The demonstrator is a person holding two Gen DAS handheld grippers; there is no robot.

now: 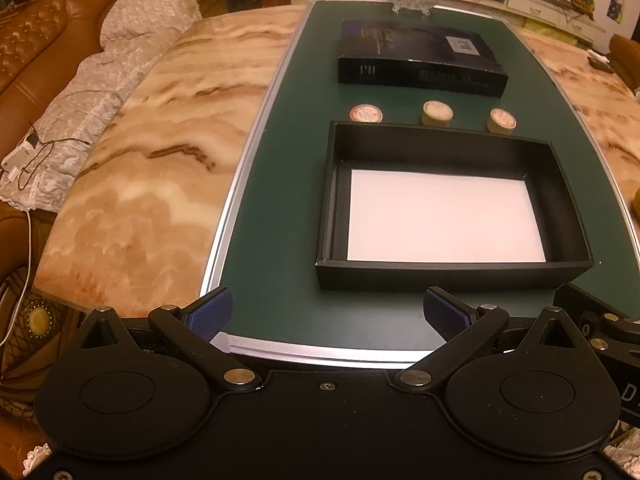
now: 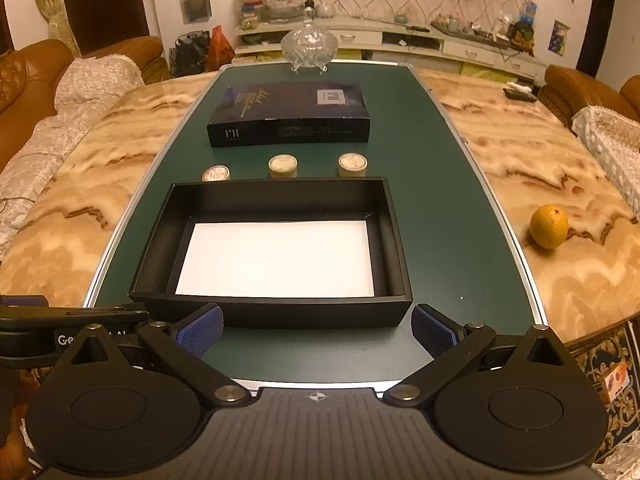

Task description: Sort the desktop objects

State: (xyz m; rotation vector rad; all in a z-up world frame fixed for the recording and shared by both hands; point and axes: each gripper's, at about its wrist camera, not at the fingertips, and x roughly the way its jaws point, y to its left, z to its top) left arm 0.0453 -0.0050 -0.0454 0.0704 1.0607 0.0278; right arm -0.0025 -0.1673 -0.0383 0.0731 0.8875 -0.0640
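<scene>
left gripper [image 1: 326,314] at the near edge of the green mat [image 2: 448,216], fingers spread wide, nothing between the pads. right gripper [image 2: 316,326] beside it at the same near edge, likewise spread wide and carrying nothing. on the mat, left to right along a row just beyond the far wall of the open black box [image 2: 394,240]: a low round tin [image 2: 216,173] with a red-printed lid, a taller round tin [image 2: 283,165] with a pale lid, a third round tin [image 2: 352,163] with a faintly printed lid. all three upright, well apart from one another, none touching the box as far as can be told. open box set square in the middle of the mat, only a white liner sheet [image 2: 280,258] inside, no tin in any part of it. beyond the row, toward the far edge, a closed dark box lid or case [image 2: 292,114] lying flat; at the far edge itself, a glass lidded bowl [image 2: 307,48]. off the mat, on the marble tabletop [image 2: 520,152] near its right edge, an orange [image 2: 549,225] alone. judged against the task: no sorted item in the open box, three tins in a tidy line outside it. consistent with tins awaiting placement into the box, equally consistent with tins already set out in order. not possible to settle which from this layout.
</scene>
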